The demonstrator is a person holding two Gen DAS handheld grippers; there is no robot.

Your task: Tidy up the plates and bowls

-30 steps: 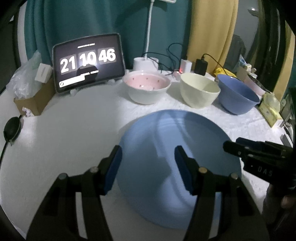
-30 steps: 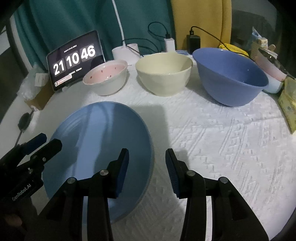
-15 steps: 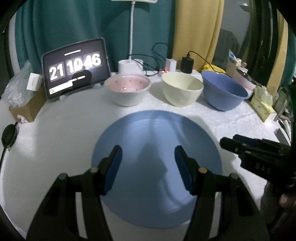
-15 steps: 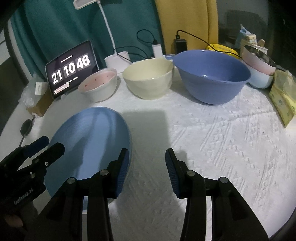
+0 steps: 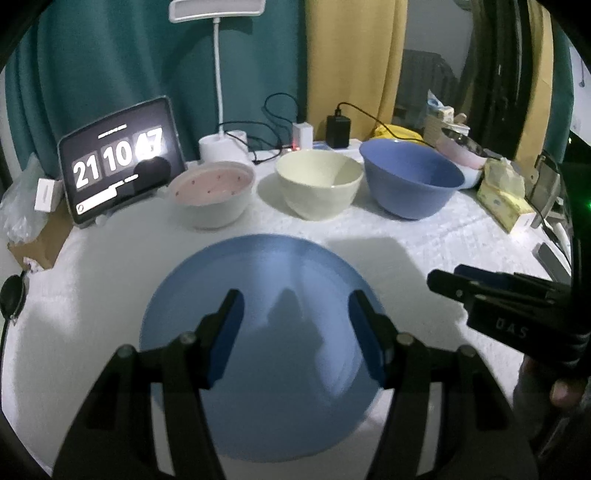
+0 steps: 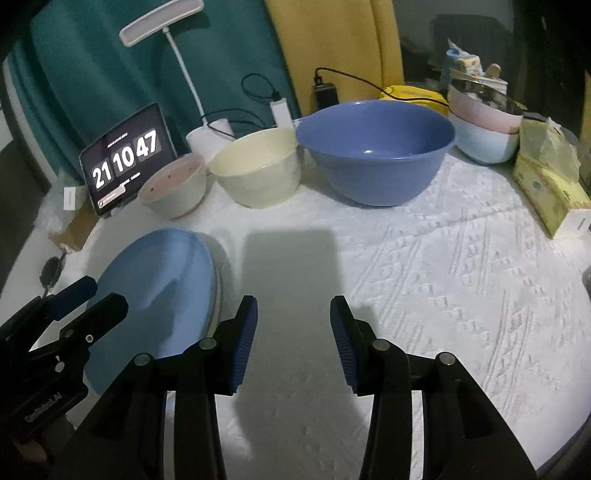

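Blue plate lies flat on the white cloth, dead centre in left view. Left gripper above it, jaws apart, nothing held. Right gripper open over bare cloth, empty, plate at its 9 o'clock. At 12: pink bowl, cream bowl, blue bowl in a row.

- A round table under a white textured cloth spreads ahead of the fingers.
- Beyond it hang a teal curtain and a mustard-yellow curtain.
- A white desk lamp with a flat bar head stands far ahead.
- The room is dim.
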